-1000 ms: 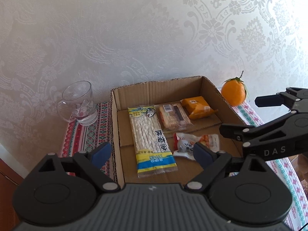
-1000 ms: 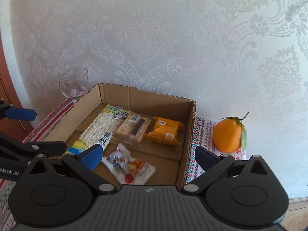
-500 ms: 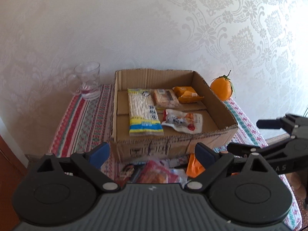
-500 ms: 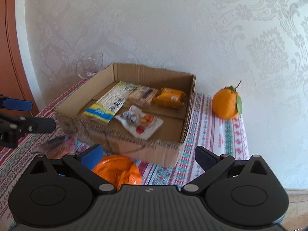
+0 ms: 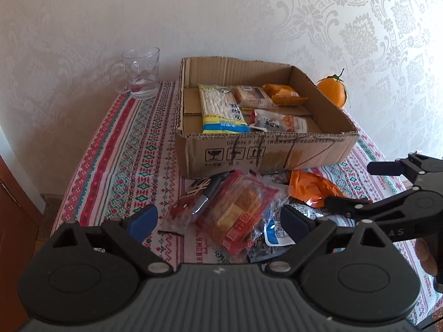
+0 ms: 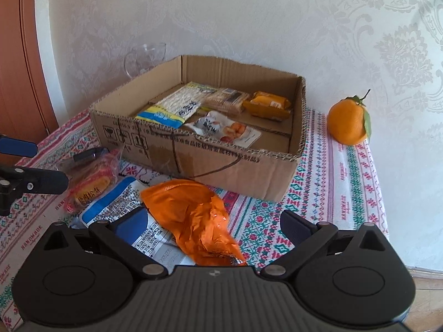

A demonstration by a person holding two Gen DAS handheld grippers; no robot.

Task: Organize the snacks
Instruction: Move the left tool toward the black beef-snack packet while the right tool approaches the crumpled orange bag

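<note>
A cardboard box (image 5: 265,152) (image 6: 199,160) on the patterned tablecloth holds several snack packs, among them a yellow-and-blue noodle pack (image 5: 221,108) and an orange pack (image 5: 285,95). In front of the box lie loose snacks: a red pack (image 5: 238,213) (image 6: 91,182), a dark red pack (image 5: 191,202), a blue-and-white pack (image 6: 121,207) and a crumpled orange pack (image 5: 313,188) (image 6: 193,215). My left gripper (image 5: 218,221) is open above the red pack. My right gripper (image 6: 213,224) is open above the orange pack and shows at the right of the left wrist view (image 5: 371,185).
A glass mug (image 5: 141,73) stands at the back left by the wall. An orange fruit (image 5: 332,92) (image 6: 349,121) sits right of the box. A brown cabinet (image 6: 19,69) stands left of the table. The table's right edge is near the fruit.
Both grippers have pulled back and lowered from above the box to the loose snacks in front of it. Both stay open and empty.
</note>
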